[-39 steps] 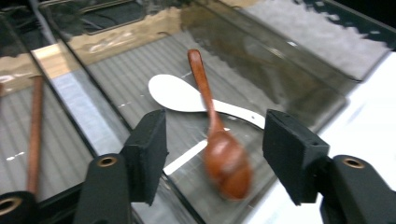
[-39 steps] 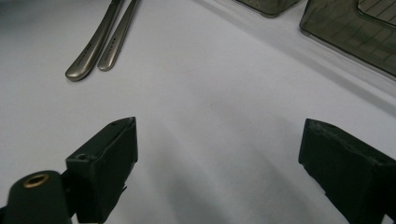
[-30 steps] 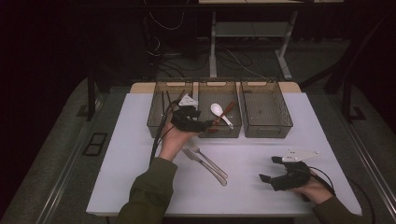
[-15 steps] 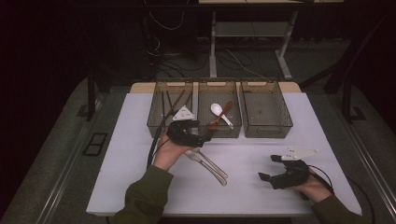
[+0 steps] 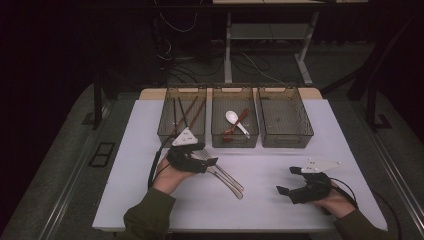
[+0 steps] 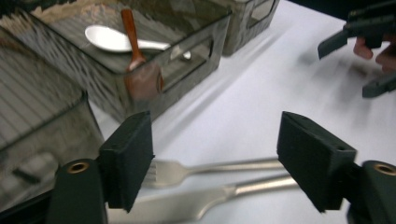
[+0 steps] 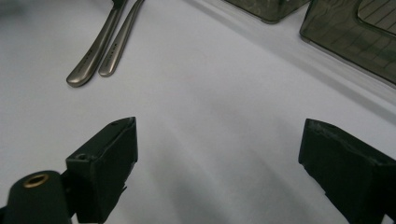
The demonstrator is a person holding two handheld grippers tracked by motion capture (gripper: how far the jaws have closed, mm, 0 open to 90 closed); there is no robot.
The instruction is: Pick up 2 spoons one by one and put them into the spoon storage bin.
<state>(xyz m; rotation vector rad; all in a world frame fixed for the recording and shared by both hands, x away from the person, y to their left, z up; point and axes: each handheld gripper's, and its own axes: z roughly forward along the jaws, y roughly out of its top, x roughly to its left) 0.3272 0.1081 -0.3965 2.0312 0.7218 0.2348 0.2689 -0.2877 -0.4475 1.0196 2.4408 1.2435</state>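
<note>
Sorting, part done. Left bin (image 5: 182, 117): chopsticks in. Middle bin (image 5: 235, 122): white spoon (image 5: 235, 120) and brown spoon (image 5: 233, 129) in. Outstanding: two forks (image 6: 219, 179) on the tabletop (image 5: 280, 190), directly beneath the left tongs (image 6: 224, 163), wide open, empty. Right tongs (image 7: 219, 172) open, empty, well apart from them.

Three smoky plastic bins (image 5: 237, 92) stand in a row at the far side of the counter (image 5: 280, 175). Two metal forks (image 5: 227, 177) lie side by side on the counter. The middle bin holds two spoons: one white (image 5: 235, 120), one brown (image 5: 236, 126). The left bin holds several chopsticks (image 5: 187, 111); their exact count is unclear.
</note>
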